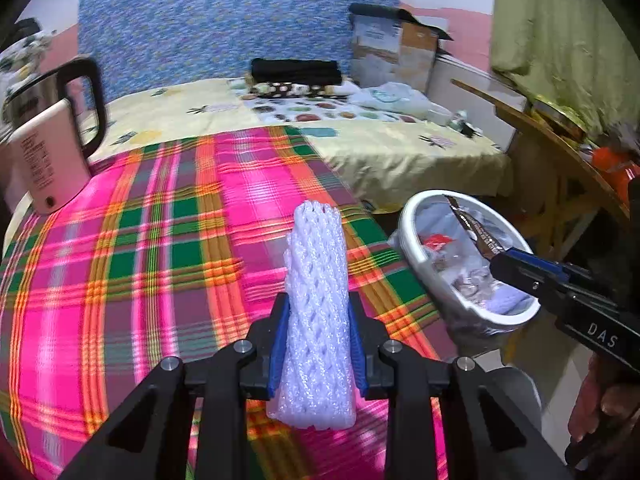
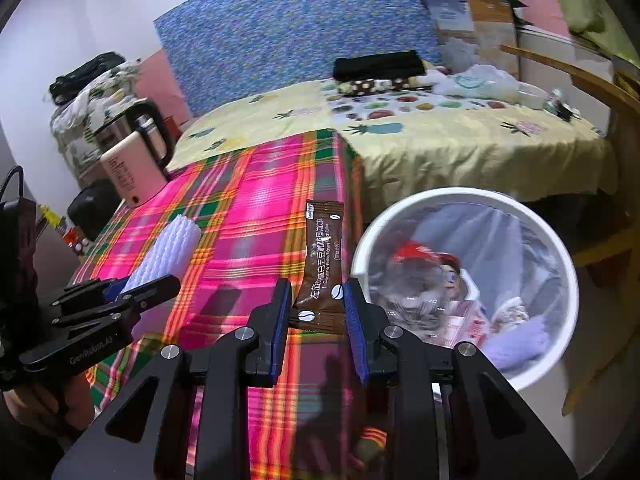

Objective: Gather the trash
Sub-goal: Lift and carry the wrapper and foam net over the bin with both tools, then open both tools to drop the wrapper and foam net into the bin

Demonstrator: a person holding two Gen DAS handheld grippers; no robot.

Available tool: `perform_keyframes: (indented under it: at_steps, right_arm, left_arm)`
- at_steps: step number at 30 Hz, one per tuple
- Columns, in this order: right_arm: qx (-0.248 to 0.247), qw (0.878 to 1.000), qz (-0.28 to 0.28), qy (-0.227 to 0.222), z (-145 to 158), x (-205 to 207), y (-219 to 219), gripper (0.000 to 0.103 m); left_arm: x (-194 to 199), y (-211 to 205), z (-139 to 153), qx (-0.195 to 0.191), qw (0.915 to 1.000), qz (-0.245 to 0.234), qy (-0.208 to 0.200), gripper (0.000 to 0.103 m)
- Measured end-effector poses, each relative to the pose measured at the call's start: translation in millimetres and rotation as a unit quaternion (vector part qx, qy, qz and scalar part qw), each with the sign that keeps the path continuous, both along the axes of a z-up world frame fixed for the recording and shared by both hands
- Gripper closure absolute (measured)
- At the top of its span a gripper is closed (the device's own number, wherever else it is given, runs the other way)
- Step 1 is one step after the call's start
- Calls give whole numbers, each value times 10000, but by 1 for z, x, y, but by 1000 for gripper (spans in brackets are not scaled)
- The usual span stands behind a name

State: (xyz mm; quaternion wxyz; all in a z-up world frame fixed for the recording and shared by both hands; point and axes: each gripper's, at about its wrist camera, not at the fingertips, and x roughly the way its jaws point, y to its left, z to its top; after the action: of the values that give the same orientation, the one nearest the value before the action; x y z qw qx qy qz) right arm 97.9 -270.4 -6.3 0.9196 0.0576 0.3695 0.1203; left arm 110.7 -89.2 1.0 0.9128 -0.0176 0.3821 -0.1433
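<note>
Two items were gripped, none dropped yet: left tool [image 1: 318, 344] clamped on foam net [image 1: 318, 312], right tool [image 2: 318, 316] on coffee sachet [image 2: 322, 264]. Bin [image 2: 560, 240] beside worktop [image 1: 160, 260] already had some trash inside; both pcs were left to go in.

A table under a plaid cloth [image 1: 168, 240] carries a pink kettle [image 1: 44, 160] at its far corner.

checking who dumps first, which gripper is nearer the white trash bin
Right. The right gripper holds its brown sachet over the white trash bin; the left gripper holds foam netting above the plaid tablecloth.
</note>
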Motion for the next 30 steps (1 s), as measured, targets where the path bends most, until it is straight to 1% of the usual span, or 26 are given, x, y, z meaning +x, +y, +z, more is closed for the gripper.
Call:
perform_keyframes:
  at_steps: [8,14,23,30]
  right_arm:
    - [17,9983,-580,9,-2,-8,-41,75]
    - [47,9959,-901,80,-6,-9,-62,75]
    - [68,9928,-1170,249,-18,-9,-86,75]
    - [76,9914,-1243,396,-25,-5,-99,75]
  left_arm:
    - [14,-48,3,-63,9983,-579,-22,74]
    - [23,-82,5,-129,9953,-962,-11,74]
    - [36,-124,1,-194,9899,-1399,127,74]
    - [50,-154,-4,-233,9856,-1653,257,74]
